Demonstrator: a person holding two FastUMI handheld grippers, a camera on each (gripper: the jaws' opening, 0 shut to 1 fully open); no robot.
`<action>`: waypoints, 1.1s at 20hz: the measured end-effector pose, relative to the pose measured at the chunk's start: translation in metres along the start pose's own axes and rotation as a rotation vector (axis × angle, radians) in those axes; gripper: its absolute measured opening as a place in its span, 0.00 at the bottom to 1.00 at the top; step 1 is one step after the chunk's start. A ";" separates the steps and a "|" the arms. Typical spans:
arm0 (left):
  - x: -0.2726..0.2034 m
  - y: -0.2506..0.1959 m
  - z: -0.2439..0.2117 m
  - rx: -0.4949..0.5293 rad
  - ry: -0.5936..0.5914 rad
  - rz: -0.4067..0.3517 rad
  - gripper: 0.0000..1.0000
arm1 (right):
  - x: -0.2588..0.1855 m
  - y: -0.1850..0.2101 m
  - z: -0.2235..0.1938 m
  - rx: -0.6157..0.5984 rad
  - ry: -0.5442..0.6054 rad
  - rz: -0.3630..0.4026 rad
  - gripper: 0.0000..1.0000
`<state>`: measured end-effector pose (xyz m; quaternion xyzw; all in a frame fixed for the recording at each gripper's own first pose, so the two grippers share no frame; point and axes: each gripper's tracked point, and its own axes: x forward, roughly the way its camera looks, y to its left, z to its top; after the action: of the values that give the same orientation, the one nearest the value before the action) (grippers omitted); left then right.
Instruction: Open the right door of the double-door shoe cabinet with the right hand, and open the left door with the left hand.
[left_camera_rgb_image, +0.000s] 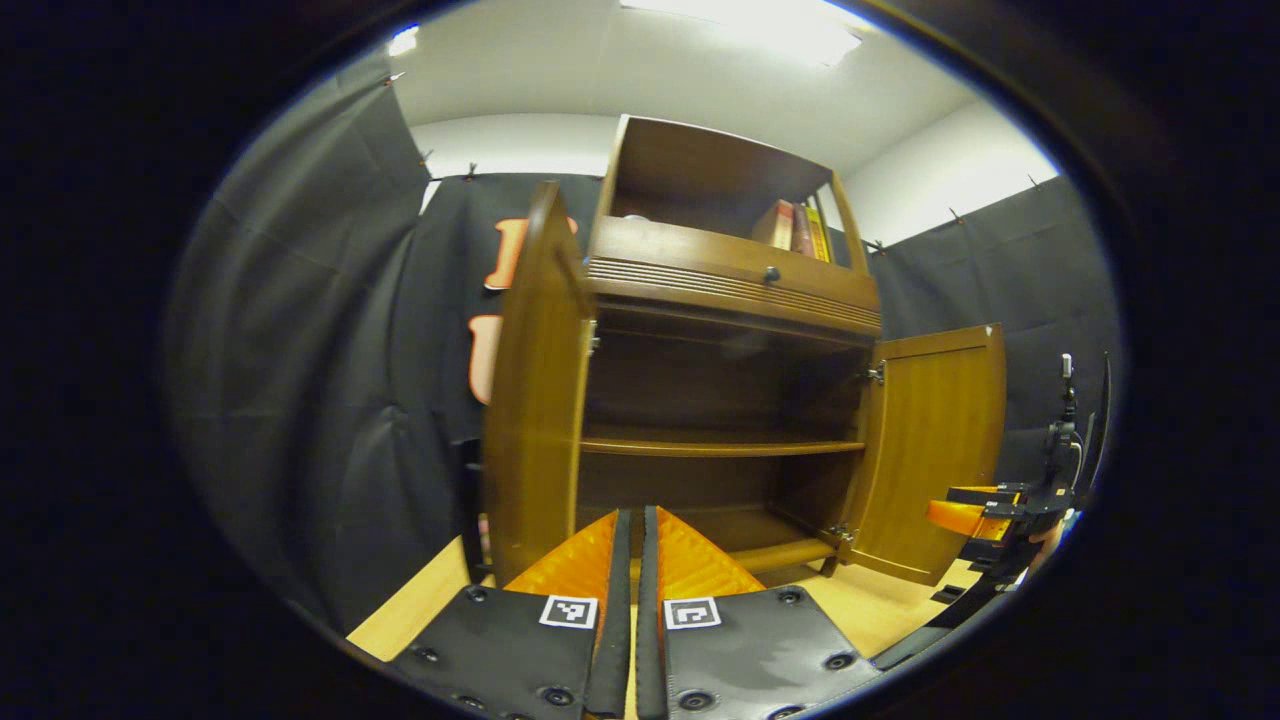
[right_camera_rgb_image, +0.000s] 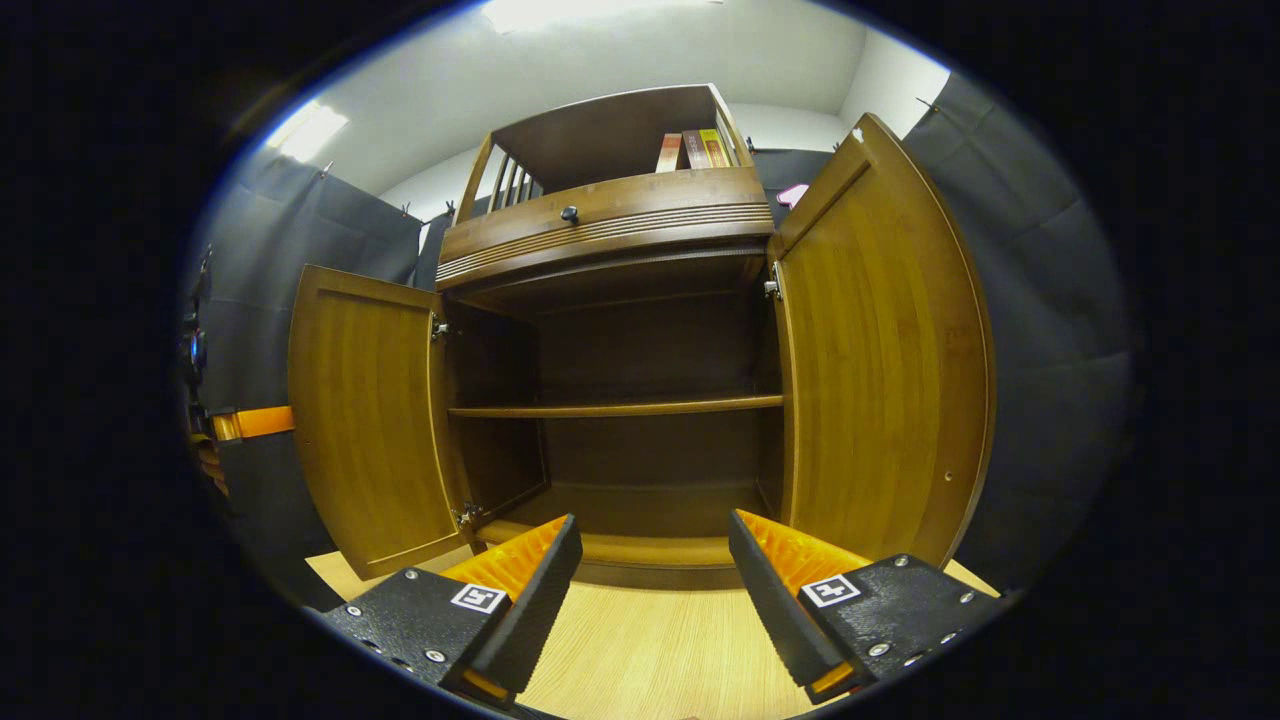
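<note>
Cabinet: we see the shoe cabinet (right_camera_rgb_image: 620, 330) standing on the wooden floor (right_camera_rgb_image: 650, 650) against the black booth wall, its lower section open and its inner shelf (right_camera_rgb_image: 615, 408) bare.
Right door: the right door (right_camera_rgb_image: 880, 340) is swung wide on its hinges, close in front of our right hand-held gripper.
Left door: the left door (left_camera_rgb_image: 535, 390) is also swung out, seen nearly edge-on just beside our left hand-held gripper.
Right hand-held gripper: the right hand-held gripper (right_camera_rgb_image: 655, 585) is spread wide, holding nothing, low before the cabinet's bottom edge.
Left hand-held gripper: the left hand-held gripper (left_camera_rgb_image: 635, 560) has its fingers pressed almost together with nothing between them, clear of the door.
Progress: we judge both doors opened, so the task looks done or nearly so.
Risk: we think pulling either hand back carelessly could clip a door's free edge and swing it partly shut, since both doors hang loose and sit near our tools.
Top shelf: some books (left_camera_rgb_image: 800, 228) stand above the drawer knob (left_camera_rgb_image: 771, 273), well away from us.
</note>
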<state>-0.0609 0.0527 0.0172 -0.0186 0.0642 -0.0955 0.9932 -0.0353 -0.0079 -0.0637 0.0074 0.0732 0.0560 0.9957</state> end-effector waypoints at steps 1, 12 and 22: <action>0.010 -0.008 0.001 0.001 -0.002 -0.004 0.11 | -0.003 0.000 0.004 -0.002 -0.005 0.000 0.92; 0.067 -0.051 -0.033 0.073 0.014 0.050 0.37 | -0.011 0.002 0.015 -0.025 -0.025 0.001 0.92; 0.062 -0.052 -0.042 0.087 0.014 0.036 1.00 | -0.003 0.013 0.013 -0.030 -0.020 0.024 0.92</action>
<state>-0.0159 -0.0116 -0.0292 0.0266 0.0672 -0.0802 0.9942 -0.0377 0.0043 -0.0506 -0.0062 0.0621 0.0689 0.9957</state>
